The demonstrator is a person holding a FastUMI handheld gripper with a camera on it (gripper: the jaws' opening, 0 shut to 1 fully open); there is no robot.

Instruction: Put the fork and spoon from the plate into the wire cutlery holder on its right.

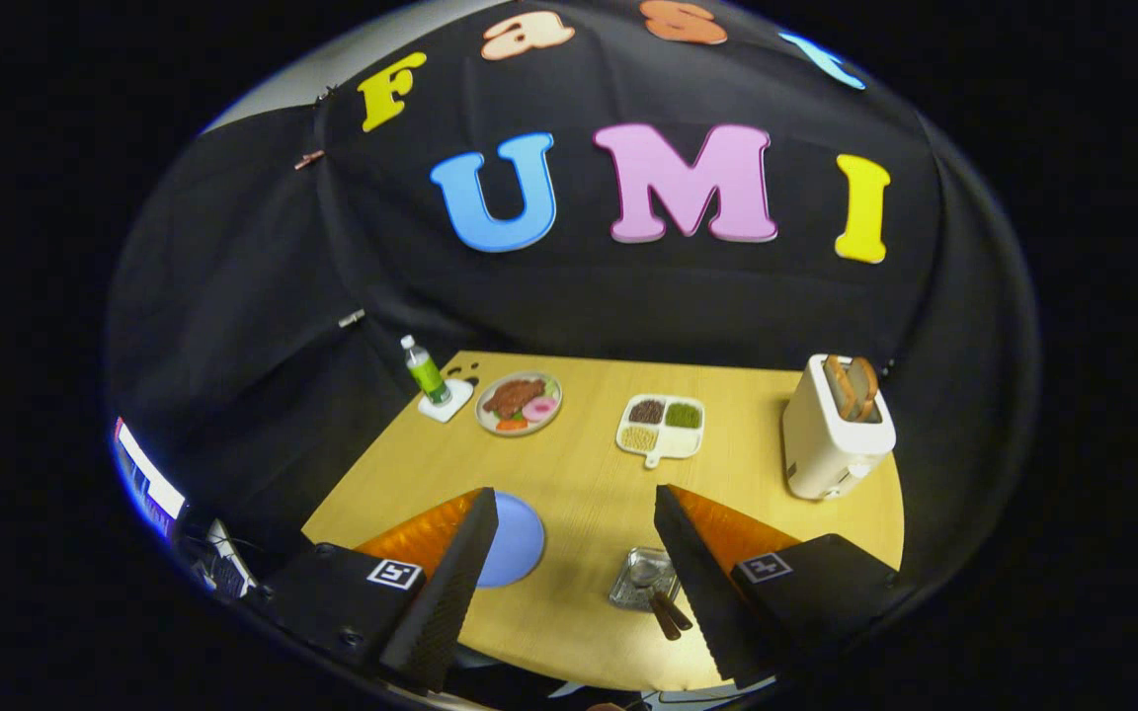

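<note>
A: Where does the gripper (574, 494) sit?

B: High over the near edge of the table (579, 464), looking down and forward. The jaws stand wide apart with nothing between them but bare wood.

A: And the plate (518, 541)?

B: Blue, close to the near edge on the left side. It is just beside the left finger, which hides part of it. The part that shows is bare.

A: The holder (640, 576)?

B: To the right of the plate, also by the near edge, tucked against the inner side of the right finger. It is nearer that finger than the left one.

A: Fork and spoon?

B: Two dark handles (670, 614) stick out of the holder. Their long axis runs from the holder toward the near edge, leaning a bit right, and their ends reach the right finger in the view. Whether they touch it, the annotator cannot tell. Which one is the fork is too small to tell.

A: So how far along is the task?

B: It looks done, judging by both handles in the holder and none on the visible plate. The hidden part of the plate leaves a small doubt.

A: Next move?

B: Probably just a lift clear. The risk is the right finger clipping the handles.

A: Anything else?

B: A toaster (836, 430) at the right edge, a bottle (424, 370) at the far left corner, and a food plate (518, 402) and a tray (661, 427) along the far side, all well apart from the jaws.
</note>
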